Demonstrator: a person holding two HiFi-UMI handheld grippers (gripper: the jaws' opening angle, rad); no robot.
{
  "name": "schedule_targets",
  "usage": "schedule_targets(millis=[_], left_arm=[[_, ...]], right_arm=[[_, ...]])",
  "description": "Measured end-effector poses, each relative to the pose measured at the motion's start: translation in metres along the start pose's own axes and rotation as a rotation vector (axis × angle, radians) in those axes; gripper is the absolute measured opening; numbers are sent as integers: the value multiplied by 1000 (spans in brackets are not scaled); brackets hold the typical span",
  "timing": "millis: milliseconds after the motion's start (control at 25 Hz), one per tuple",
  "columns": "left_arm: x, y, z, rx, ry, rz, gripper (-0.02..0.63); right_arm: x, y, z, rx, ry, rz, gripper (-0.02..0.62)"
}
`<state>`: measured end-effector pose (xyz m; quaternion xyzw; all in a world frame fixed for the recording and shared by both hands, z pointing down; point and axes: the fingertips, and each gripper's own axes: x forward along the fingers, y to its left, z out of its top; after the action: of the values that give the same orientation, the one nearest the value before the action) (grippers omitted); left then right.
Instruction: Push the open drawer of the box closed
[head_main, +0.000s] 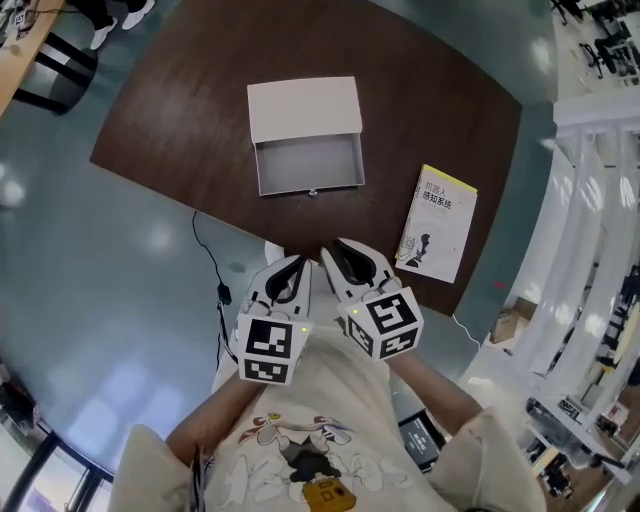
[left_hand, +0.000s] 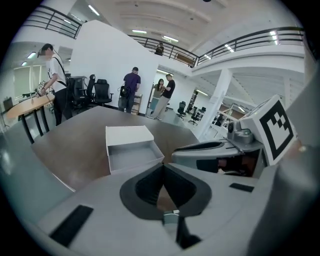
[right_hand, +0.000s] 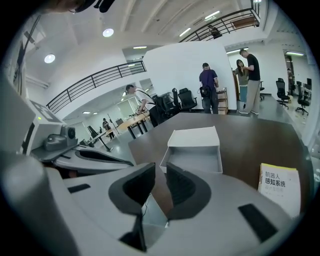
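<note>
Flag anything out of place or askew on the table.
The white box has its drawer pulled fully out, with nothing inside it. The yellow book lies slightly askew to the edge of the table. Nothing looks spilled or damaged.

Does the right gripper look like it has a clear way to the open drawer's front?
Probably yes. The right gripper hovers at the near edge of the table, facing the drawer; nothing lies between, and the book is off to the side.
</note>
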<state>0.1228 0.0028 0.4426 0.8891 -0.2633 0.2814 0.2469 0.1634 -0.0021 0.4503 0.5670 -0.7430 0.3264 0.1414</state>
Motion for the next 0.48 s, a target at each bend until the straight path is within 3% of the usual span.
schedule_targets(millis=[480], left_arm=[[9,29,-15,-55,34,68,6]], right_arm=[[71,-34,-19,52,131,-32,110]])
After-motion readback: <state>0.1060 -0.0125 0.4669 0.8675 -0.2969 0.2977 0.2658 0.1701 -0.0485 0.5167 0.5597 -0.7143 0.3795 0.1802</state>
